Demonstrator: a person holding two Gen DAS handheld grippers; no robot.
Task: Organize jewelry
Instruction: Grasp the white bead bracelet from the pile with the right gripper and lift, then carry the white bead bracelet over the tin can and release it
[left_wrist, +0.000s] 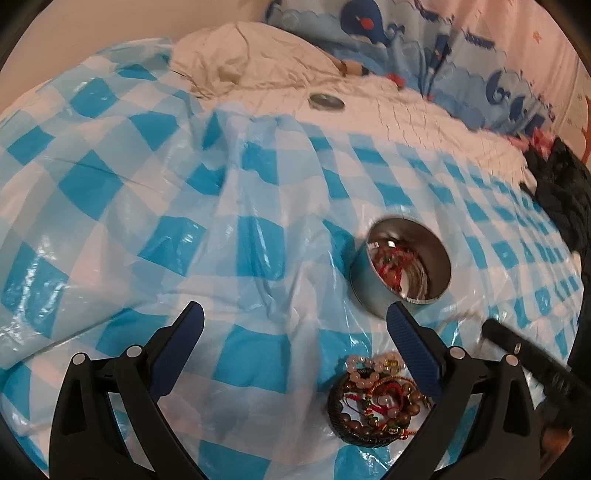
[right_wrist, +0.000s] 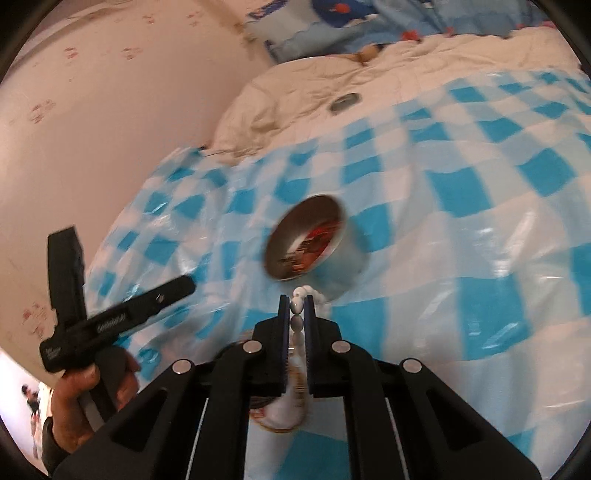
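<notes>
A round metal tin (left_wrist: 400, 260) sits on the blue-checked plastic sheet with red cords and a ring inside; it also shows in the right wrist view as the tin (right_wrist: 314, 245). In front of it lies a dark woven tray (left_wrist: 369, 406) heaped with bead bracelets and red strings. My left gripper (left_wrist: 295, 325) hovers above the sheet, open and empty, its right finger beside the tray. My right gripper (right_wrist: 298, 301) is shut on a white bead bracelet (right_wrist: 297, 306), which hangs down between the fingers just in front of the tin.
The checked sheet (left_wrist: 184, 221) covers a white quilt (left_wrist: 277, 62). A tin lid (left_wrist: 327, 101) lies on the quilt farther back. Blue cartoon bedding (left_wrist: 461, 55) and a dark garment (left_wrist: 565, 192) lie at the right. A hand (right_wrist: 92, 398) holds the left gripper's handle near the wall.
</notes>
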